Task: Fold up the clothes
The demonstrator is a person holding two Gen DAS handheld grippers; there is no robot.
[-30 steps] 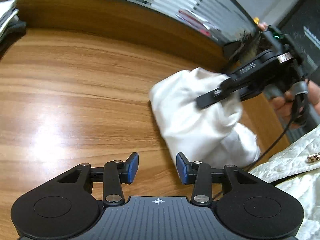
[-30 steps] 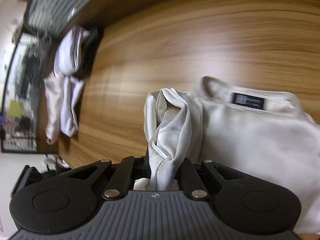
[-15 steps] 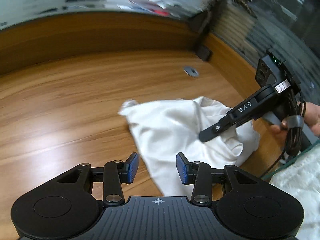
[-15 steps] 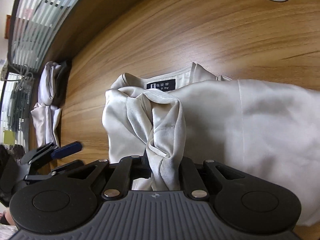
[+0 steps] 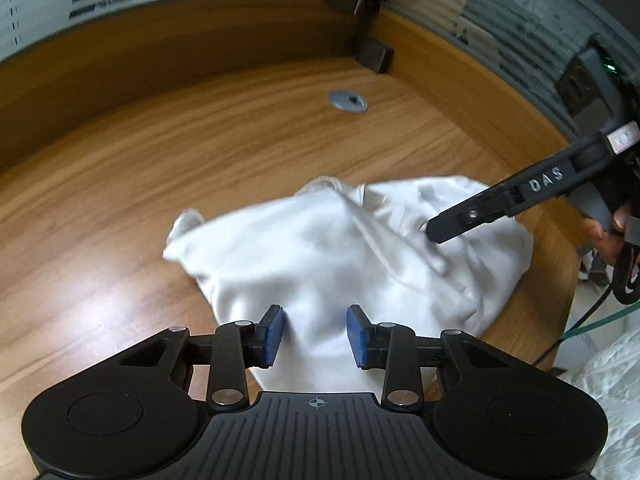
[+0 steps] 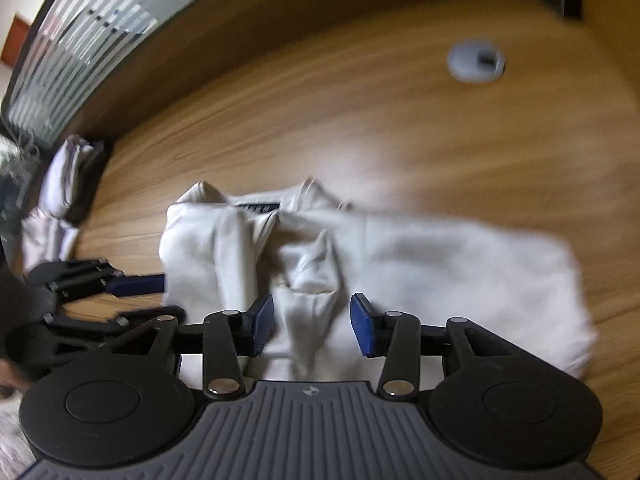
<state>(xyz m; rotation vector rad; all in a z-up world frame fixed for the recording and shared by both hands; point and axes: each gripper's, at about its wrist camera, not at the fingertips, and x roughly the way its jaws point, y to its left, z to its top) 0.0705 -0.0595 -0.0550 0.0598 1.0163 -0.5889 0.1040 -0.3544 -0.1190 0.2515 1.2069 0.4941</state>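
One white garment lies bunched on the wooden desk, collar label facing up in the right wrist view. Two grippers present. Left gripper: jaws spread wide, nothing between the pads, hanging over the garment's near edge. Right gripper: jaws likewise wide, a raised fold of cloth standing between the pads without contact. One grey cable grommet sits in the desk. One pile of other clothes lies at the far left edge.
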